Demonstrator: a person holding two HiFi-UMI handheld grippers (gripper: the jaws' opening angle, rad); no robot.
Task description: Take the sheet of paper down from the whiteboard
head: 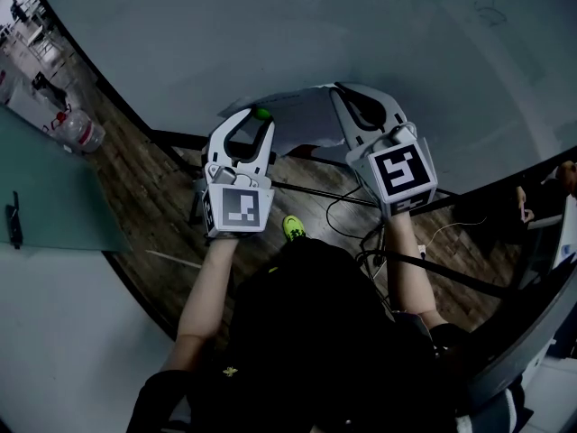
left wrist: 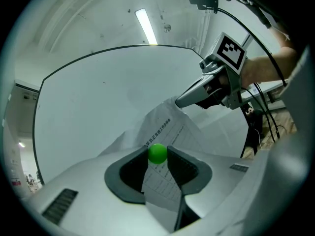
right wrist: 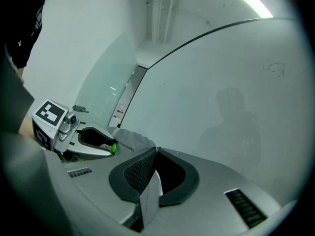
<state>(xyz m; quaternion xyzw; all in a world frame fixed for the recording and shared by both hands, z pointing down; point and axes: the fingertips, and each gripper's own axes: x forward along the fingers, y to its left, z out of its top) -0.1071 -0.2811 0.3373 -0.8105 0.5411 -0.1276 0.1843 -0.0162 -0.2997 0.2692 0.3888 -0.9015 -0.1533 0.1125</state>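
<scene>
Head view: creased wht sheet (head: 302, 120)

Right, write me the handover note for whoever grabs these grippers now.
Left gripper: shut on the green magnet, which sits on the sheet of paper at the whiteboard.
Right gripper: shut on the sheet's other edge.
Done: both grips are made, and the sheet bows between them.
Left: probably pull the magnet away, then bring the sheet down. I cannot tell whether the magnet pins the sheet to the board.
</scene>
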